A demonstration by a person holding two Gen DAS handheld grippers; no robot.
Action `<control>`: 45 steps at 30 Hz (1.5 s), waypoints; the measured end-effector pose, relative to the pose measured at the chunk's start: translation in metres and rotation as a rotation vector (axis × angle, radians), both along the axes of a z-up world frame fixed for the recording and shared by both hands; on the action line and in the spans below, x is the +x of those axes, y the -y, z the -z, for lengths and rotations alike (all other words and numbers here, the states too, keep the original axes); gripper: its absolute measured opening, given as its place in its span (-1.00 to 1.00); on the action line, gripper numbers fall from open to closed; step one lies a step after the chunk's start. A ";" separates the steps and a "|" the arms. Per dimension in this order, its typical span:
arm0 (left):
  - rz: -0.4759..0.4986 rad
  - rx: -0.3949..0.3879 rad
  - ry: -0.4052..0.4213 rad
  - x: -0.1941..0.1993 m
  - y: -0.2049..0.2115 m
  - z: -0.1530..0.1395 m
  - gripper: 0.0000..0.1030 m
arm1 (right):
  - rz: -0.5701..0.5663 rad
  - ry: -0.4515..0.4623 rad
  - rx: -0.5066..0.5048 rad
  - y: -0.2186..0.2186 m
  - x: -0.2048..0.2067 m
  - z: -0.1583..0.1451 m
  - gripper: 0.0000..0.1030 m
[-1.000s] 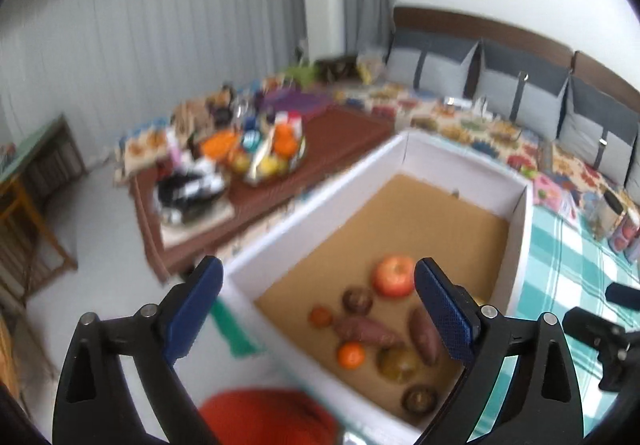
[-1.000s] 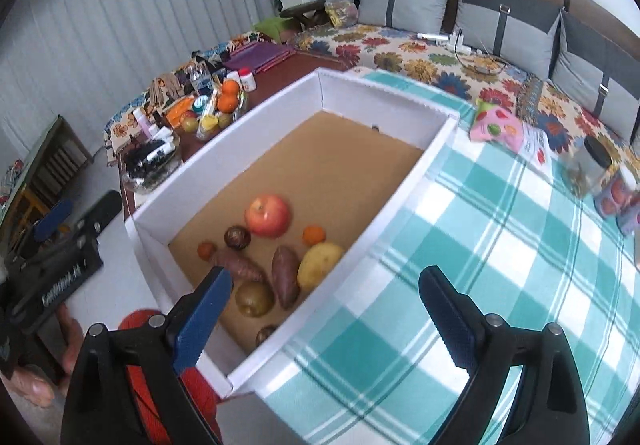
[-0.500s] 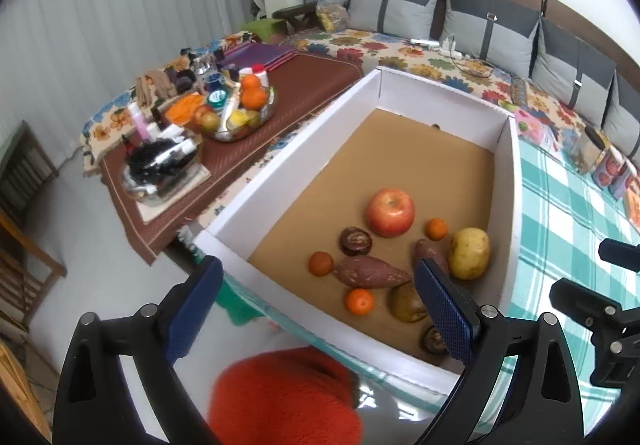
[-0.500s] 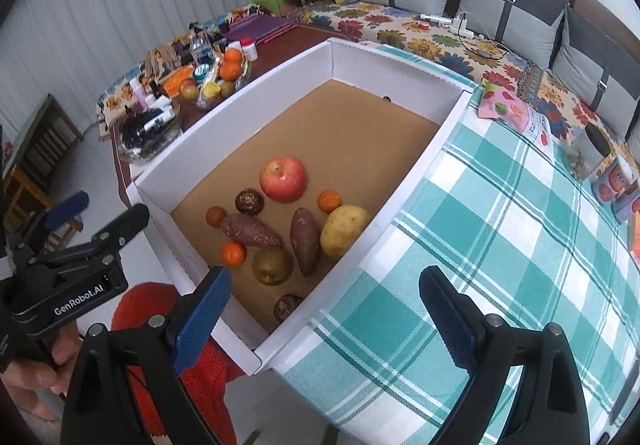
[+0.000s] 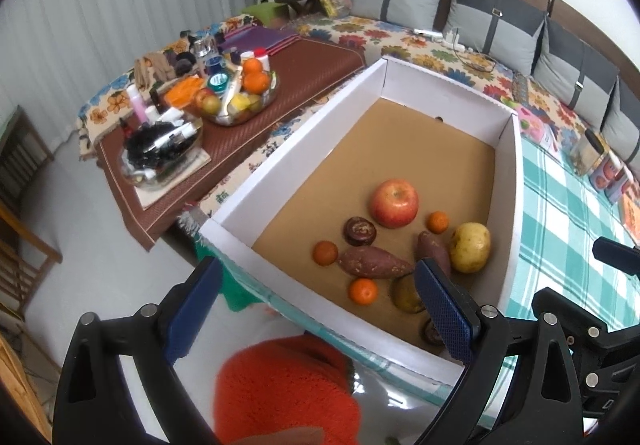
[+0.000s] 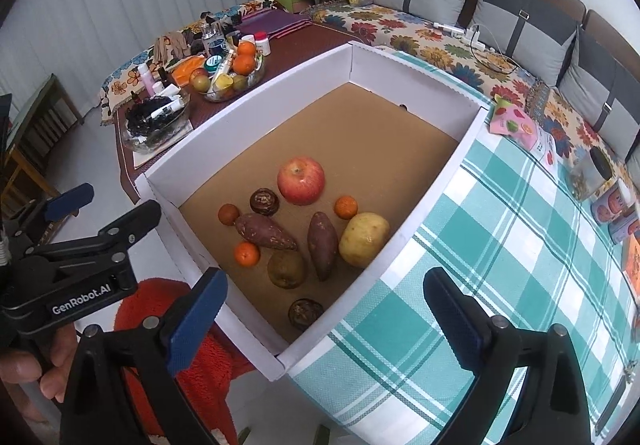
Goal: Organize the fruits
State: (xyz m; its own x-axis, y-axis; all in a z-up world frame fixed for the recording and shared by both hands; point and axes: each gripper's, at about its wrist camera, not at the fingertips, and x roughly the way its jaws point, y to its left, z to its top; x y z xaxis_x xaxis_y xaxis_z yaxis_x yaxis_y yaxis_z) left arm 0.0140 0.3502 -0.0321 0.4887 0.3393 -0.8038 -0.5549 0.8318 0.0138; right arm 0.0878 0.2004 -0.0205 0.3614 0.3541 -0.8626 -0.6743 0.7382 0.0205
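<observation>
Both grippers, left (image 5: 316,309) and right (image 6: 324,309), hover with jaws wide open and empty above the white box (image 6: 436,181), where crowded fruit beside the apple (image 6: 301,180) could roll if nudged during a grasp.

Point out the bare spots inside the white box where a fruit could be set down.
The far half of the white box, from the apple to the back wall, is bare brown floor. A bare strip also runs along the left wall. The near right end is crowded: potato, two sweet potatoes, small oranges and dark fruits sit close together.
</observation>
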 end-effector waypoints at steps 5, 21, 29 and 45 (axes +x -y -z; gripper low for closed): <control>-0.001 0.023 -0.010 0.001 0.000 0.000 0.90 | -0.007 0.003 0.004 -0.006 -0.001 -0.003 0.90; -0.008 0.024 -0.017 0.012 -0.010 0.005 0.90 | 0.003 0.020 -0.022 -0.018 0.009 0.003 0.90; -0.017 0.036 -0.018 0.017 -0.013 0.008 0.89 | -0.001 0.010 -0.035 -0.025 0.016 0.011 0.90; -0.032 0.042 -0.037 0.022 -0.022 0.017 0.89 | -0.008 0.006 -0.053 -0.034 0.019 0.020 0.90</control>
State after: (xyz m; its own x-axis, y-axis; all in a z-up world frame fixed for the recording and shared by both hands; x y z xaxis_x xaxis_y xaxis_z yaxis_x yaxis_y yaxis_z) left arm 0.0357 0.3717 -0.0493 0.4470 0.3883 -0.8059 -0.5797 0.8118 0.0696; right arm 0.1067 0.2340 -0.0408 0.3637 0.3106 -0.8782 -0.6798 0.7330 -0.0223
